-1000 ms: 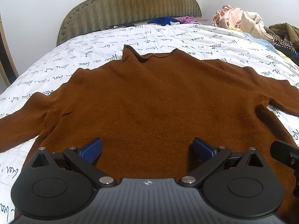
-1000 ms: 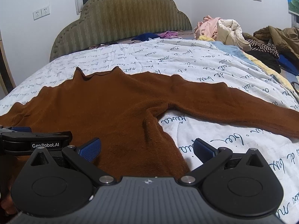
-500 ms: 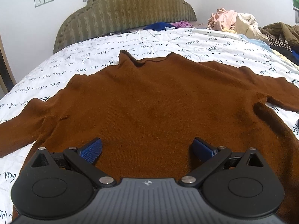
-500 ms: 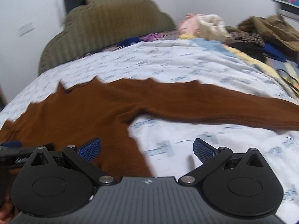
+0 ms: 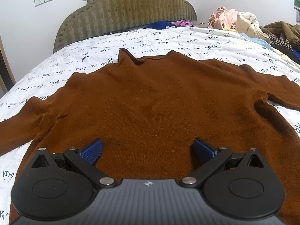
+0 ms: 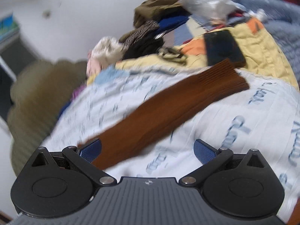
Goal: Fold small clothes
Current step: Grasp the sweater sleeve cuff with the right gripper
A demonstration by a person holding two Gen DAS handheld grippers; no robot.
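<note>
So our brown sweater is lying flat on the printed bedsheet, collar toward the headboard. Our left gripper hasn't really budged, hovering over the hem with its jaws spread wide and nothing in them. The right gripper has swung way over: a second ago it faced the body, now it's tilted over the right sleeve, jaws wide apart, empty. That view's pretty blurry.

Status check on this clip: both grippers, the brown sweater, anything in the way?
Left gripper open, over brown sweater hem. Right gripper open, over the right sleeve, view blurred. Sweater flat, unfolded. Clothes pile beyond cuff.
</note>
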